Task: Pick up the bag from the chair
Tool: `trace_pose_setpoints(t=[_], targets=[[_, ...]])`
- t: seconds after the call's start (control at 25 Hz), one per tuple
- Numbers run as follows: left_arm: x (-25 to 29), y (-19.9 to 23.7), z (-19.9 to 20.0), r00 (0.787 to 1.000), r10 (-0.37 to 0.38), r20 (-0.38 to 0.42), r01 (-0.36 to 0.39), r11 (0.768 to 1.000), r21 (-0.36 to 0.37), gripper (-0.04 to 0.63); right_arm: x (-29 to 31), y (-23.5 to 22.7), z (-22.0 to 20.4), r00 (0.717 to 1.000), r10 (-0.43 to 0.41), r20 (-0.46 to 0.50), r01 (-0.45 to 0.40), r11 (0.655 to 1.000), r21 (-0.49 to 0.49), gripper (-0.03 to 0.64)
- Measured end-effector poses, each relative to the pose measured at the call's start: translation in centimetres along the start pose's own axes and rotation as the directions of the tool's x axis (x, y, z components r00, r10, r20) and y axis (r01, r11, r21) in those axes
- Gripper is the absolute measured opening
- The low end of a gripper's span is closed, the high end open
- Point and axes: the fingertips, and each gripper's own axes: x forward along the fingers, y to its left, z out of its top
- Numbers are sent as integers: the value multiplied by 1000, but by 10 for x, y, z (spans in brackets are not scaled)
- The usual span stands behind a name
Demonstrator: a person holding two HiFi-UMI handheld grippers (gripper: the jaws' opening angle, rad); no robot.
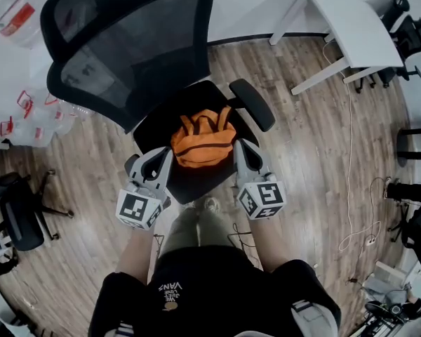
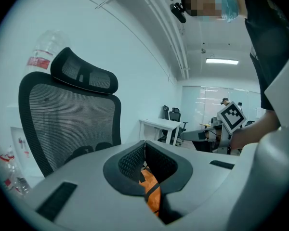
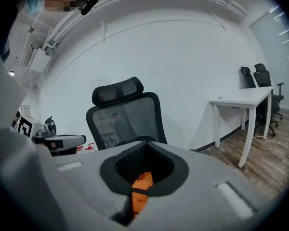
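Head view gives us the orange bag sitting on the black seat of the office chair, toward its front edge, with its two loop handles pointing at the mesh backrest. We hold the left gripper just beside the bag's left side and the right gripper just beside its right side, so the bag lies between the two. Whether either tip touches the fabric we cannot tell from above.

Left gripper view shows that gripper's jaws pressed together at the tips, with nothing caught between them. Orange cloth crossed by a dark strap shows through the opening lower down, behind the jaws, and the chair's backrest and headrest rise at the left.

Right gripper view shows the same: jaws closed tip to tip, nothing clamped, a patch of orange bag beyond them, and the chair's back straight ahead.

A white desk stands well apart on the wooden floor.
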Motion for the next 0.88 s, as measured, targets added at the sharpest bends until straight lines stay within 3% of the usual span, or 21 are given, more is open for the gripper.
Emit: trace_pose_setpoints(t=[0.88], targets=[[19, 18, -63, 996, 20, -88, -23, 999, -33, 5, 19, -20, -57, 997, -35, -65, 35, 999, 6, -2]])
